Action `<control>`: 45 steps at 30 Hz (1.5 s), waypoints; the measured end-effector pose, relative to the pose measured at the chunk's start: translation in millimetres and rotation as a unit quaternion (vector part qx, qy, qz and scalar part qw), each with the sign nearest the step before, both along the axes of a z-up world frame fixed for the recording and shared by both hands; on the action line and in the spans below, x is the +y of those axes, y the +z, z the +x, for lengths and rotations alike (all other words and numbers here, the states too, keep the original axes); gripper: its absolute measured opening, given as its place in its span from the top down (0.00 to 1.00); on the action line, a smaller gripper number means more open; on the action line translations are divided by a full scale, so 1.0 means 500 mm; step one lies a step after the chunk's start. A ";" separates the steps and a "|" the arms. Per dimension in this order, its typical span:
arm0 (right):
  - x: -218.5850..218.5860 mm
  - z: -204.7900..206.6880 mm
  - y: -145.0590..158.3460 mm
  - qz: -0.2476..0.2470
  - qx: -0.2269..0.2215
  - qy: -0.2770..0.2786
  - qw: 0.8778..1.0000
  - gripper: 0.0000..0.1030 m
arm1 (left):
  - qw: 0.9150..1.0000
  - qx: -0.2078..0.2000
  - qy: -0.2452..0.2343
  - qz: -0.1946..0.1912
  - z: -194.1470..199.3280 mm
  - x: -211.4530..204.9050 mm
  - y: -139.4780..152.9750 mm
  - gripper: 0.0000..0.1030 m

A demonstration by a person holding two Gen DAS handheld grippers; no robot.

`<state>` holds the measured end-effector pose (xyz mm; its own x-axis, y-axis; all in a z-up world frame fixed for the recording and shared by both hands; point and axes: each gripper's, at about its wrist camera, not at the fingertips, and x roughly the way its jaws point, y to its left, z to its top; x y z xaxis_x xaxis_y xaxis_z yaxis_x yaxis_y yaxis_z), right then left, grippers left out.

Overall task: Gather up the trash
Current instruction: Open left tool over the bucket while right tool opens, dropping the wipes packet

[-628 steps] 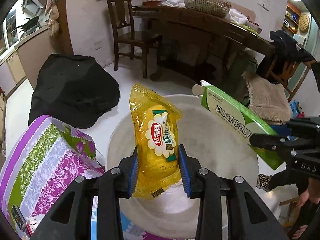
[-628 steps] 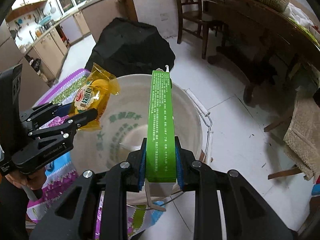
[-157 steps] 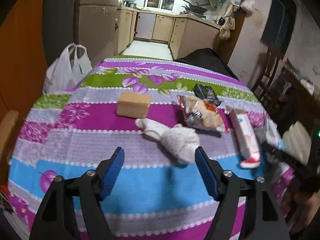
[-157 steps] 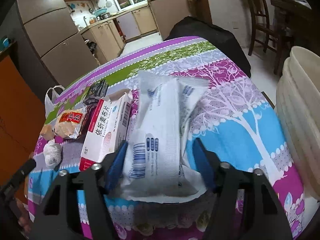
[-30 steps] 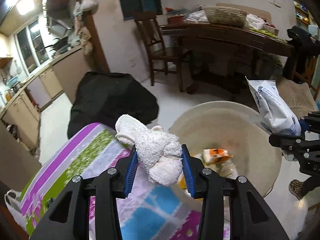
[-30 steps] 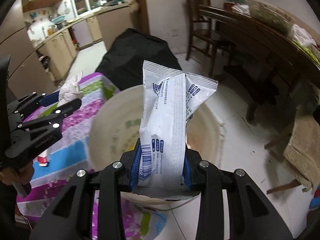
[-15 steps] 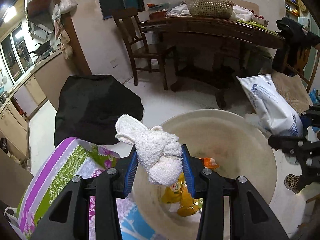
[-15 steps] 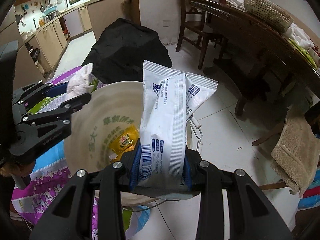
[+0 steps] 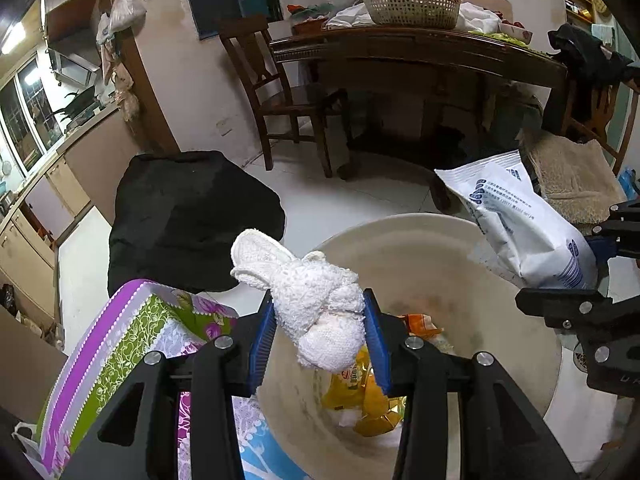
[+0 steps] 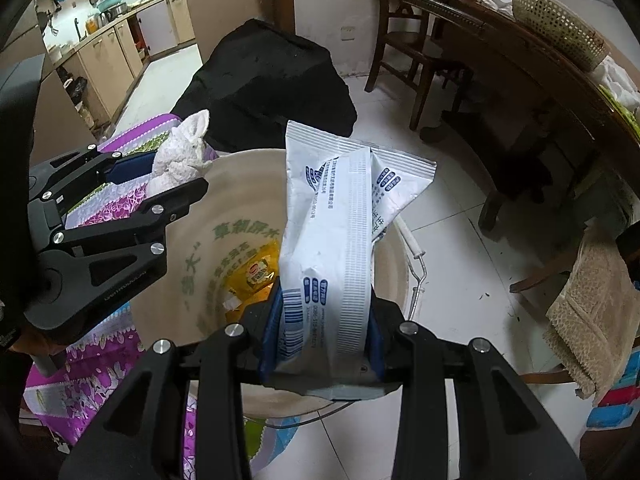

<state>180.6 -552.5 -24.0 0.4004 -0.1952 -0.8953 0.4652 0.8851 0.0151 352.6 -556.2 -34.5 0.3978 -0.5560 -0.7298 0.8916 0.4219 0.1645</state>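
Over the round cream plastic bucket's (image 9: pixel 420 222) rim, left gripper (image 9: pixel 320 322) is clamping a knotted white cloth wad (image 9: pixel 316 300), right gripper (image 10: pixel 322 330) is pinching a white printed wrapper (image 10: pixel 340 232); next, both likely need releasing.

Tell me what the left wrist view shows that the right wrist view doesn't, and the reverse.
Only the left wrist view: the orange wrapper lying in the bucket and the blue side of the tablecloth by its rim.

Only the right wrist view: green lettering printed inside the bucket and its wire handle.

Both: the left gripper shut on a white cloth, the right gripper shut on a white packet, both over the bucket, and a yellow wrapper inside.
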 end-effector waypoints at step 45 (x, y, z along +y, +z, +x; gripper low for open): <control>-0.022 0.021 -0.063 0.002 0.021 -0.003 1.000 0.57 | 1.000 0.003 0.017 0.001 0.037 0.017 -0.042 0.38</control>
